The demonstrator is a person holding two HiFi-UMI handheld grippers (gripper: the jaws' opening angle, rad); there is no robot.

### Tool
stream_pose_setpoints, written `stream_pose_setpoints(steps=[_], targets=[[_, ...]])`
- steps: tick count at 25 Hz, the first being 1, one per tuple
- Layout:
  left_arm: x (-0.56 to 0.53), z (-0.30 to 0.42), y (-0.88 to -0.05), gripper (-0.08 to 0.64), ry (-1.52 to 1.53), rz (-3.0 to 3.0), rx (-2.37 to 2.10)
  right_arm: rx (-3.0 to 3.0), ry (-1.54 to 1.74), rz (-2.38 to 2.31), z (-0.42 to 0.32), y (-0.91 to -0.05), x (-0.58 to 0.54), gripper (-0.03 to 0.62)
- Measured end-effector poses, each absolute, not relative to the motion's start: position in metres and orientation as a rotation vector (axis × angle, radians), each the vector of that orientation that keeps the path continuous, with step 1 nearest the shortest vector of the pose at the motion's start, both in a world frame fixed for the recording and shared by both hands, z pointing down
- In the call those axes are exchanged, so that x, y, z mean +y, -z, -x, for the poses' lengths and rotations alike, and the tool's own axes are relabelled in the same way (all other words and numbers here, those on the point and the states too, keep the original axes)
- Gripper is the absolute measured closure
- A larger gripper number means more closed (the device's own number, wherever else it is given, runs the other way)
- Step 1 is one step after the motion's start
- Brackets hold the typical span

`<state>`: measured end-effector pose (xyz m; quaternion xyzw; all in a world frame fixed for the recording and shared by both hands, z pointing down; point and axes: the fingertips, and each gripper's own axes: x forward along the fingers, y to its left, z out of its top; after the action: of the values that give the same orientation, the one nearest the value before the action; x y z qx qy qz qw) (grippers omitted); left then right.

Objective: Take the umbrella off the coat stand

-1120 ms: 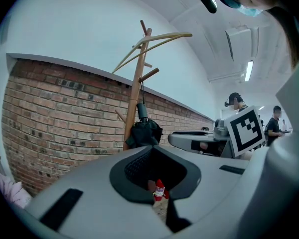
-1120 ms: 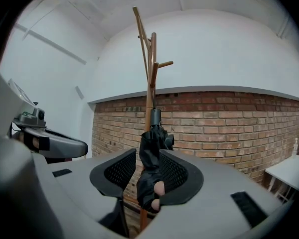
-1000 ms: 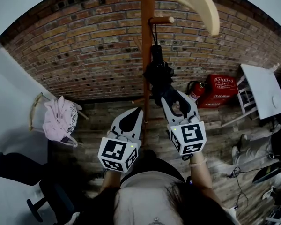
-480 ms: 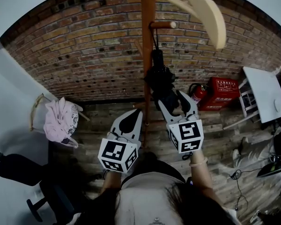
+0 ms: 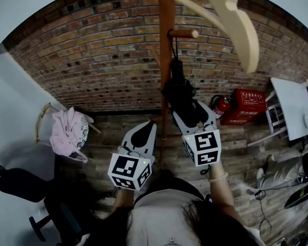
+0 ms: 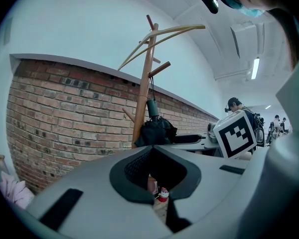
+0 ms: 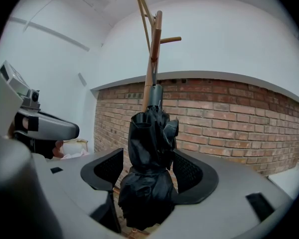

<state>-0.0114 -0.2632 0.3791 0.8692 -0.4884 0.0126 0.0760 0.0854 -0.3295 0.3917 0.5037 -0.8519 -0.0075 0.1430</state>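
Observation:
A folded black umbrella (image 5: 180, 94) hangs by its strap from a peg (image 5: 185, 33) on the wooden coat stand (image 5: 167, 45). My right gripper (image 5: 191, 109) is around its lower half, and the jaws are opening. In the right gripper view the umbrella (image 7: 149, 168) fills the space between the two pads of the right gripper (image 7: 148, 158), with a small gap at the left pad. My left gripper (image 5: 151, 123) is lower left of the umbrella, tips together, holding nothing. The left gripper view shows the left gripper (image 6: 152, 151), with the umbrella (image 6: 157, 131) and stand (image 6: 144, 93) beyond it.
A brick wall (image 5: 92, 60) runs behind the stand. A red fire extinguisher (image 5: 220, 106) and a red box (image 5: 246, 104) sit at its foot on the right. Pink clothing (image 5: 66, 129) lies on a chair at left, a black office chair (image 5: 20, 183) nearer. A white table (image 5: 297, 106) stands right.
The right gripper's jaws have spread wider around the umbrella. Both grippers have edged closer to the stand and slightly lower.

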Motion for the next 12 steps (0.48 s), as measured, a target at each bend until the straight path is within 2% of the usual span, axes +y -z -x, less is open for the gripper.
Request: stream_pose_setpoints(steps=[12], targets=[[-0.282, 0.015, -0.383, 0.551, -0.038, -2.59, -1.47, -2.44, -0.008, -1.398, -0.079, -0.403, -0.349, 0.28]])
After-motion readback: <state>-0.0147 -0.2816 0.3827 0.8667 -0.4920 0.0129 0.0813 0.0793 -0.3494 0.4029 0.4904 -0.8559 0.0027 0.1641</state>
